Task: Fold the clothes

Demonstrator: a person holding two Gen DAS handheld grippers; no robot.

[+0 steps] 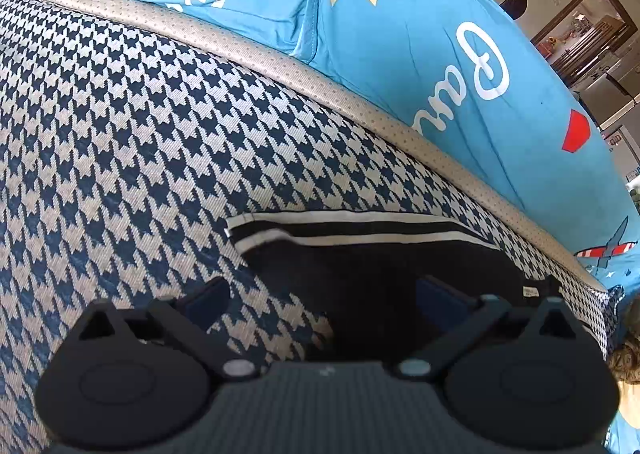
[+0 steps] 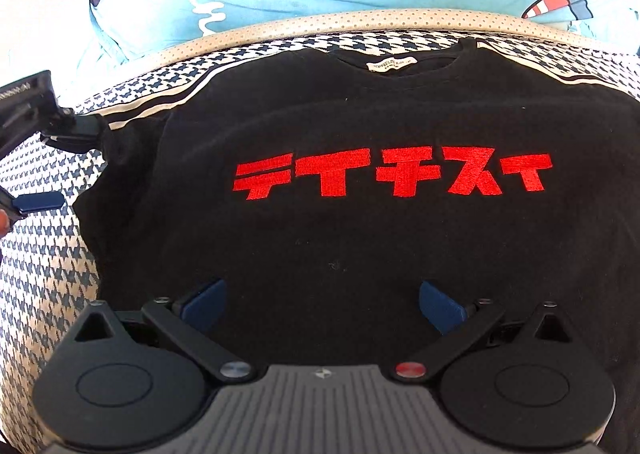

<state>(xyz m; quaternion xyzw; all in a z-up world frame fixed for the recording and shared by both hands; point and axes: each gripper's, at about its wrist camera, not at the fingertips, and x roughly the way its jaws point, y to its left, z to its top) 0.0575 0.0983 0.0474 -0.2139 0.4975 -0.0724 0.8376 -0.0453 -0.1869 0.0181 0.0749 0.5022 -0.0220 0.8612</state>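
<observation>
black and ribbed, the body of the right gripper (image 2: 322,304) fills the bottom of its own view, its two blue pads (image 2: 204,304) spread wide apart and holding nothing, poised over the lower front of the black t-shirt (image 2: 320,238). the shirt lies flat, front up, on a houndstooth mat (image 2: 44,254) of dark blue and cream. red block lettering (image 2: 392,172) runs across the chest, and farther up a small white neck label (image 2: 391,64) sits inside the collar. white stripes (image 2: 160,104) run along the shoulder and sleeve. at the shirt's left sleeve the left gripper (image 2: 68,162) shows from the side, its tongs wide, one finger touching the sleeve cloth and the other just beside the sleeve above the mat.

in the left wrist view the left gripper (image 1: 320,300) has its jaws wide and grips nothing, one pad (image 1: 208,300) over the mat (image 1: 120,134) and the other over the striped black sleeve (image 1: 360,250). beyond the mat's dotted beige border (image 1: 280,62) lies light blue printed bedding (image 1: 460,54) with white script, and past it a dim room with a framed opening (image 1: 584,30).
</observation>
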